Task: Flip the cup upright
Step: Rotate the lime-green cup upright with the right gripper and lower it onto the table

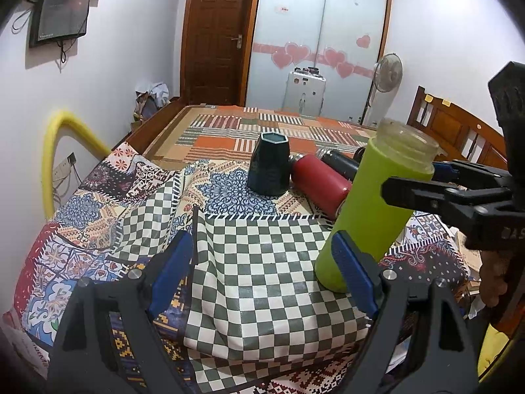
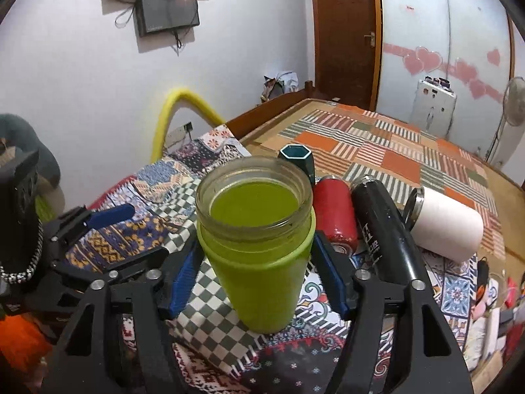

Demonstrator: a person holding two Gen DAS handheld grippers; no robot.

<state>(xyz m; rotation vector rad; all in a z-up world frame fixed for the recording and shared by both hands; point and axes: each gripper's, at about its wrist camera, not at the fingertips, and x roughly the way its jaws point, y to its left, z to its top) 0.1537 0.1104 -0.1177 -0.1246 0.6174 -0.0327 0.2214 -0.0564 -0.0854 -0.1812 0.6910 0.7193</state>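
A lime-green cup (image 2: 259, 256) with a clear open mouth stands upright on the patterned cloth; in the left wrist view it (image 1: 364, 216) looks slightly tilted. My right gripper (image 2: 259, 279) straddles it just below the rim, blue pads on both sides; whether the pads touch the cup is unclear. It also shows in the left wrist view (image 1: 436, 184) at the cup's neck. My left gripper (image 1: 265, 282) is open and empty, low over the checked cloth, its right fingertip (image 1: 351, 269) beside the cup's base.
A dark teal hexagonal cup (image 1: 269, 167) stands behind. A red bottle (image 2: 334, 213), a black bottle (image 2: 384, 229) and a white bottle (image 2: 446, 220) lie on their sides to the right. A yellow tube (image 1: 52, 154) is by the wall. The bed (image 1: 279, 128) lies beyond.
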